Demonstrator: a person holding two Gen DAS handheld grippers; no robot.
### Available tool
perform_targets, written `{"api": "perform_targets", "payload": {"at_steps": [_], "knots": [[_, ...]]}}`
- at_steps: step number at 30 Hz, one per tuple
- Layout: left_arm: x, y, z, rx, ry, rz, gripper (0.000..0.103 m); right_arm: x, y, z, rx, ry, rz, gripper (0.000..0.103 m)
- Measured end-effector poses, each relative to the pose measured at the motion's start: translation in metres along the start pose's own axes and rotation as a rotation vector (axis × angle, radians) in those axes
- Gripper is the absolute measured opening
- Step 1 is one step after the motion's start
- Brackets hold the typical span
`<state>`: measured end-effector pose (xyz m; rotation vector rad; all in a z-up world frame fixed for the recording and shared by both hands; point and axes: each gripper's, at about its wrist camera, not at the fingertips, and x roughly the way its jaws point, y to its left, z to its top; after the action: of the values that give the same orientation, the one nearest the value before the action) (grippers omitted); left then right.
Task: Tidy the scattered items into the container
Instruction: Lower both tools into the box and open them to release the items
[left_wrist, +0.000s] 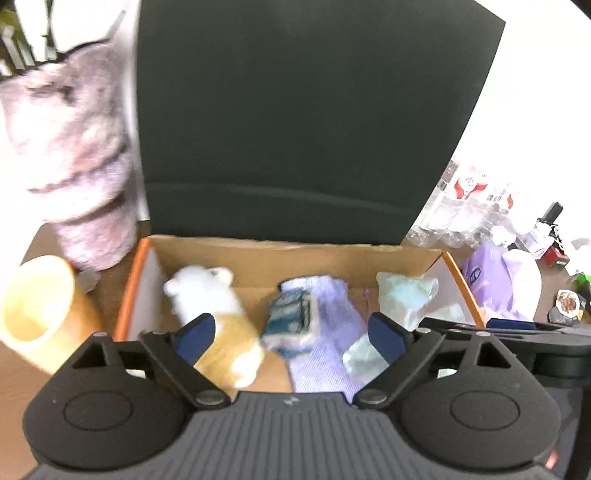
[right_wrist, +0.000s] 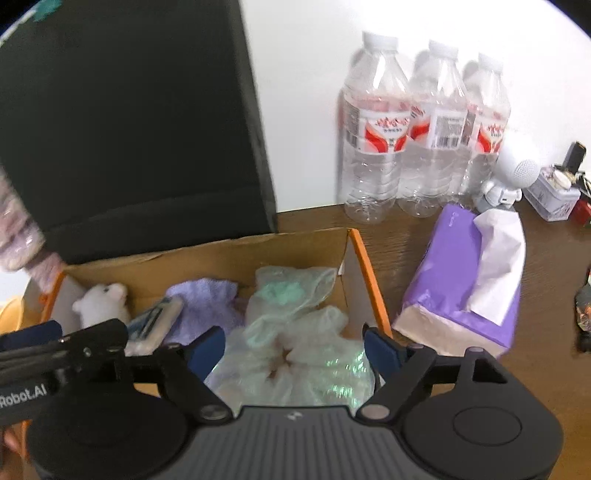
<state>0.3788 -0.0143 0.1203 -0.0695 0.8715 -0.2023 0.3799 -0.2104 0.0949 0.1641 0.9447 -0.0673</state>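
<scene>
Each handheld unit was built of matte black plastic. The left gripper (left_wrist: 291, 334) had a ribbed dark grey centre panel bearing a small pale logo, flanked by two rounded housings, each with a shallow circular recess. Black linkage arms pivoted on silver rivets and ended in blue fingers (left_wrist: 195, 336). The right gripper (right_wrist: 294, 349) matched it: the same ribbed panel, logo, round housings, silver pivots and blue pads (right_wrist: 380, 350). White lettering reading "Robot.AI" ran along the other unit's side.
</scene>
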Motion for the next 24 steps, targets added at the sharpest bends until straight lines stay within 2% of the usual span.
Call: {"api": "perform_targets", "payload": {"at_steps": [2,9,15,17,21,24], "knots": [[-0.008,0.001,-0.005,-0.004,0.015,0.033,0.092,-0.014,0.005,-0.005,-0.021,0.02,0.033,0.084],[-0.046,0.011,-0.032,0.01,0.049,0.109,0.092,-0.047,0.02,-0.031,-0.091,0.081,0.055,0.084],[-0.071,0.008,-0.057,0.03,0.046,0.125,0.094,-0.073,0.026,-0.053,-0.111,0.1,0.061,0.084],[-0.072,0.01,-0.067,0.024,0.067,0.143,0.094,-0.078,0.027,-0.061,-0.12,0.104,0.061,0.085],[-0.076,0.013,-0.082,0.012,0.102,0.131,0.094,-0.089,0.027,-0.078,-0.138,0.111,0.063,0.086],[-0.085,0.01,-0.09,0.023,0.085,0.137,0.094,-0.095,0.027,-0.09,-0.147,0.112,0.043,0.086]]}}
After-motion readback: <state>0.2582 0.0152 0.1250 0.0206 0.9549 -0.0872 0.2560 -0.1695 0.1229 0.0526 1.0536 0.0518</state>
